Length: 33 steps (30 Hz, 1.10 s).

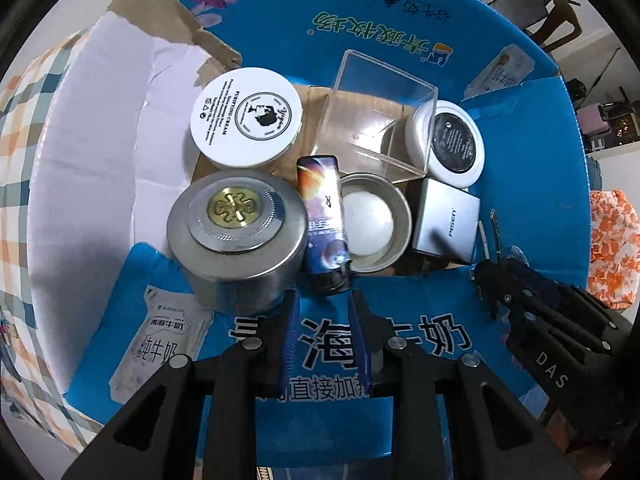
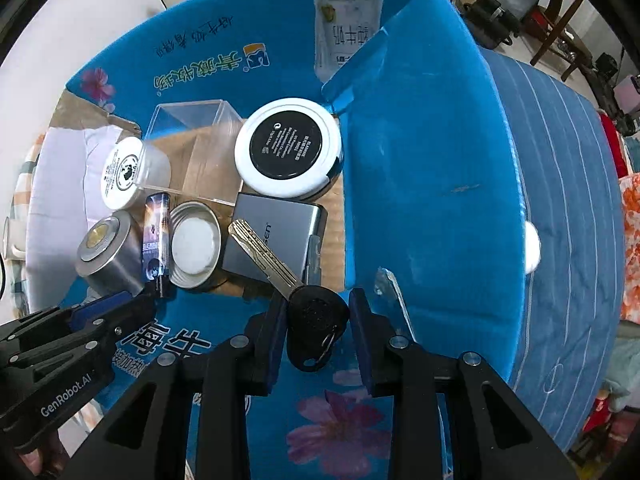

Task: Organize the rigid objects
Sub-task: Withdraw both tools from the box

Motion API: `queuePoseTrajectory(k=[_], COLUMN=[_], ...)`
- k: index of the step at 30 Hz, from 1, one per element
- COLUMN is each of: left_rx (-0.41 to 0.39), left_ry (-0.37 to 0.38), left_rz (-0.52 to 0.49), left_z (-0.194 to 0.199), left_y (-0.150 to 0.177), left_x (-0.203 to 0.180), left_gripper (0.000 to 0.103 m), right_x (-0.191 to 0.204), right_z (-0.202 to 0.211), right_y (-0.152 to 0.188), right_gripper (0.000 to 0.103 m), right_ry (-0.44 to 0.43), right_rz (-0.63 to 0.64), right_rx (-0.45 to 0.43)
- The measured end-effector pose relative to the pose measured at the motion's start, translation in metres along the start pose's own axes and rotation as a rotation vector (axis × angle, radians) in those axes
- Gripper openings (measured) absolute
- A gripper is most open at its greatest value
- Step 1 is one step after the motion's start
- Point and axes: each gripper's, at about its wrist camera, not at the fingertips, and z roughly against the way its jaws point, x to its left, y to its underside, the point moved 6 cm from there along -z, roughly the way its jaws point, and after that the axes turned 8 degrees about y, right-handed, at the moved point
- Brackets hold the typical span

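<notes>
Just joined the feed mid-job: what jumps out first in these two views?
A bright blue cardboard box fills both views, its floor packed with round tins and jars. The right gripper holds a key by its black head, blade pointing over a grey case. The left gripper stands open just before an upright dark tube beside a silver tin.
</notes>
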Motion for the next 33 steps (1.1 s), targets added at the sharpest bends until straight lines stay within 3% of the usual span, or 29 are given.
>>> queuePoseTrajectory(k=[10,13,17,20,22,24,26,33], left_rx=[-0.028,-0.045,-0.074,-0.098,-0.111,-0.119,-0.133,-0.193], left_ry=[-0.075,-0.087,-0.112,-0.105,-0.113,-0.116,-0.125,-0.139], left_rz=[-0.021,-0.023,-0.025,-0.018,-0.015,-0.013,-0.018,-0.026], left_z=[0.018,0.031,0.046,0.058,0.065,0.073,0.077,0.093], left_y=[-0.004,-0.005,-0.007,-0.005,-0.005,-0.004,-0.005,-0.004], left_x=[-0.019,-0.024,-0.022,-0.024,-0.024,-0.023,-0.026,-0.025], left_gripper=[0.024,0.034,0.063,0.068,0.069,0.073,0.099,0.101], right_x=[-0.001,-0.001,-0.003,0.003,0.002,-0.001,-0.003,-0.008], right_z=[-0.007,-0.006,0.0,0.01,0.016,0.026,0.036,0.073], right_y=[-0.005,0.0,0.009,0.01,0.01,0.01,0.01,0.014], right_gripper=[0.035,0.035,0.04,0.051,0.065,0.069,0.069,0.074], right_ry=[0.034,0.037,0.04,0.048,0.048,0.044,0.038,0.02], right_rz=[0.007,0.012,0.014,0.017,0.018,0.005,0.0,0.002], right_rx=[0.03,0.038,0.031,0.018,0.011,-0.008,-0.021,-0.08])
